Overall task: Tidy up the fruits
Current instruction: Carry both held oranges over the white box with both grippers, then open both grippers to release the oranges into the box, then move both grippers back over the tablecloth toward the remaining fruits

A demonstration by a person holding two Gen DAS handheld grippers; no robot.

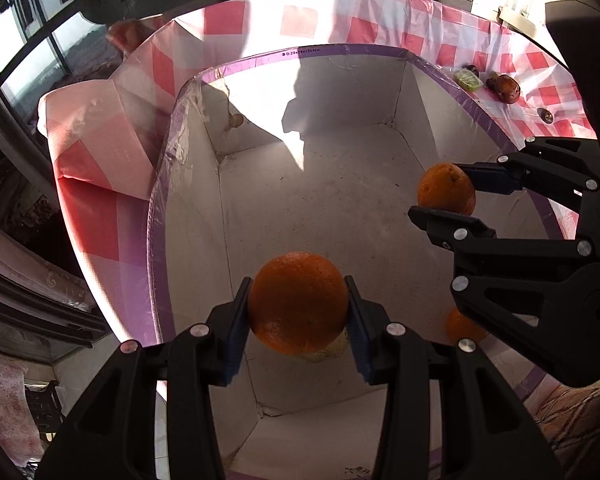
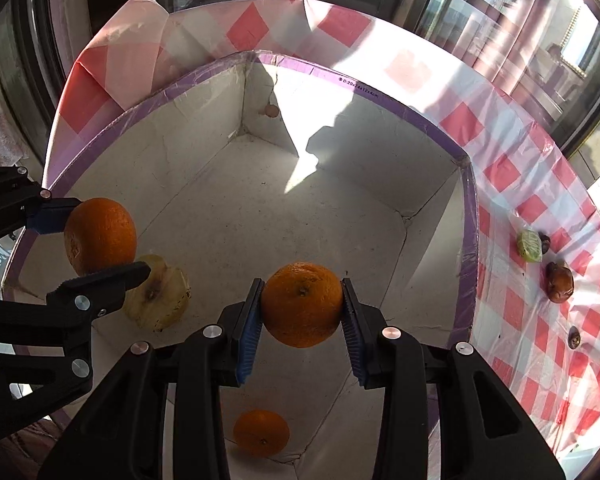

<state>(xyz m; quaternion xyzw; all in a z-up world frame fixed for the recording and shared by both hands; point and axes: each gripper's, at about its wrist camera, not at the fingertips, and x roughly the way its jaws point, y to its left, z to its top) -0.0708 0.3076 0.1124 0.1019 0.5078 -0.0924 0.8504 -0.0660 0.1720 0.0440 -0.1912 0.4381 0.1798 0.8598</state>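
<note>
Oranges, round and pebbly-skinned: the left gripper (image 1: 298, 308) clamps one orange (image 1: 298, 302), the right gripper (image 2: 302, 308) clamps another orange (image 2: 302, 304), both above the white cardboard box (image 2: 470, 216) with purple-taped rim.

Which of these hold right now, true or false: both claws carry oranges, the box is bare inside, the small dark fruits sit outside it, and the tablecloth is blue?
1. Both the left claw and right claw grip a round orange. True.
2. The purple-rimmed white cardboard box has nothing lying inside. False: a loose orange and a pale yellowish apple lie on its floor.
3. The small dark brown fruits sit on the cloth outside the box. True.
4. The checked tablecloth is blue. False: it is pink and white.
</note>
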